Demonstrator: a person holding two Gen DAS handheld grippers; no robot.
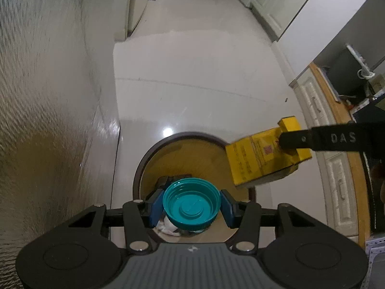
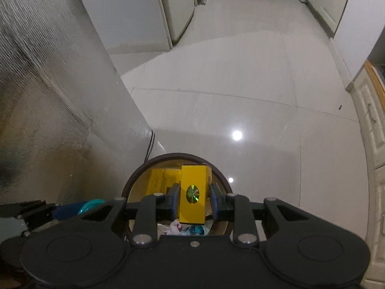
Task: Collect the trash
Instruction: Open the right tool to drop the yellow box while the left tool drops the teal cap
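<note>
Left wrist: left gripper [image 1: 191, 203] clamped on teal lid [image 1: 191, 200], above bin [image 1: 144, 168] mouth; right gripper [image 1: 292, 142] grasps yellow box [image 1: 262, 159] over bin's right rim; box may clip rim, fall to floor [image 1: 192, 72].
Right wrist: right gripper [image 2: 192, 198] pinching box [image 2: 193, 190] over bin [image 2: 134, 175]; lid [image 2: 92, 204] at left edge; grippers close together, could collide.

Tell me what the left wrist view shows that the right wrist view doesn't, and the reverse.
Left wrist only: the full inside of the teal lid held in the left tool, and the printed broad face of the yellow box.

Right wrist only: the box's narrow end with a shiny oval sticker, clamped in the right tool, and crumpled wrappers below.

Both: the round dark-rimmed bin under both tools, the glossy white floor, the cream cabinets.
</note>
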